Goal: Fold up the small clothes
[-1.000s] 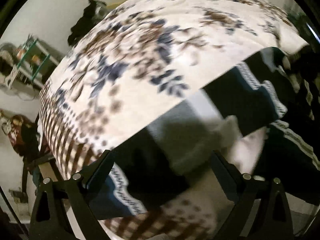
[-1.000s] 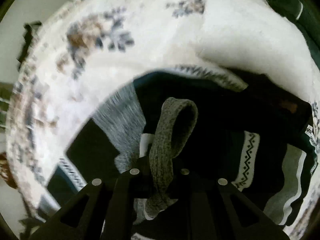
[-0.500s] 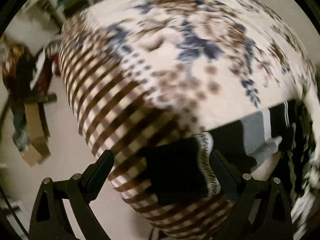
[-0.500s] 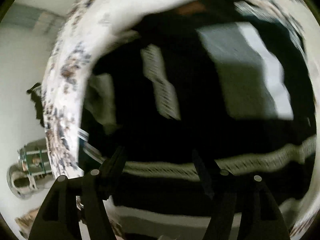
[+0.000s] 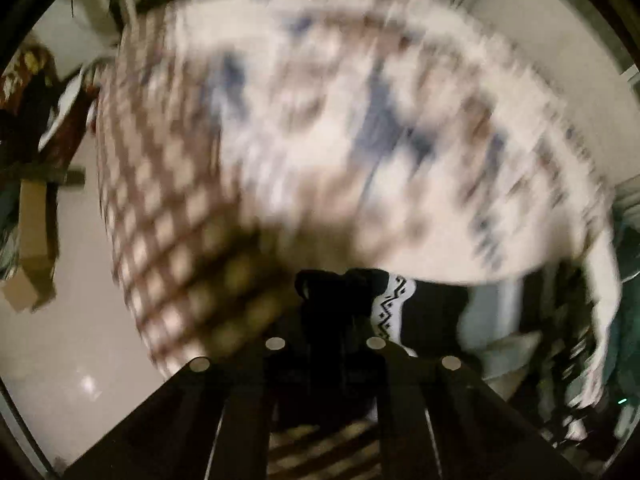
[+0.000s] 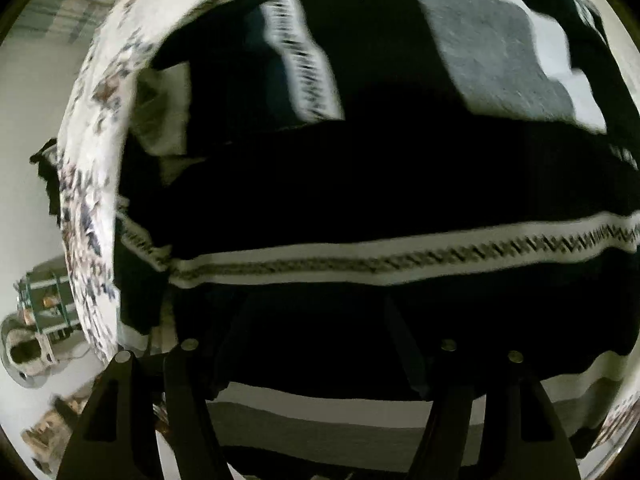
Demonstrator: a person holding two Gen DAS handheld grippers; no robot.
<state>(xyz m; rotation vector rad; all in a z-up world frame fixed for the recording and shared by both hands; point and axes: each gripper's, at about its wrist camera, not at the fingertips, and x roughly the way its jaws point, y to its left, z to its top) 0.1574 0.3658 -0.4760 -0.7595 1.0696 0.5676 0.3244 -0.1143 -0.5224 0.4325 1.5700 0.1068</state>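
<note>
Since a second ago our left tool (image 5: pixel 326 320) has gone from wide open over the striped knit to pinched shut on its dark corner, beside the white zigzag band, while our right tool (image 6: pixel 316 320) has let go of the grey cuff it held and now stands spread, empty, above the body of the garment.

That garment (image 6: pixel 360 184), a black sweater with grey, white and zigzag stripes, lies spread on the bed, over a floral blanket (image 5: pixel 320 140). From the left wrist we see the pinched corner near the blanket's checked border, close to the bed's edge, with pale floor (image 5: pixel 48 340) beyond. From the right wrist the zigzag stripe runs straight across just ahead of the open fingers (image 6: pixel 188 380).

We judge a fold is being set up, one corner secured and the other not yet. The risks: the right tool may close on a single layer or on the blanket beneath, skewing the fold; and the left pinch looks shallow, so a quick lift could slip the knit free.
</note>
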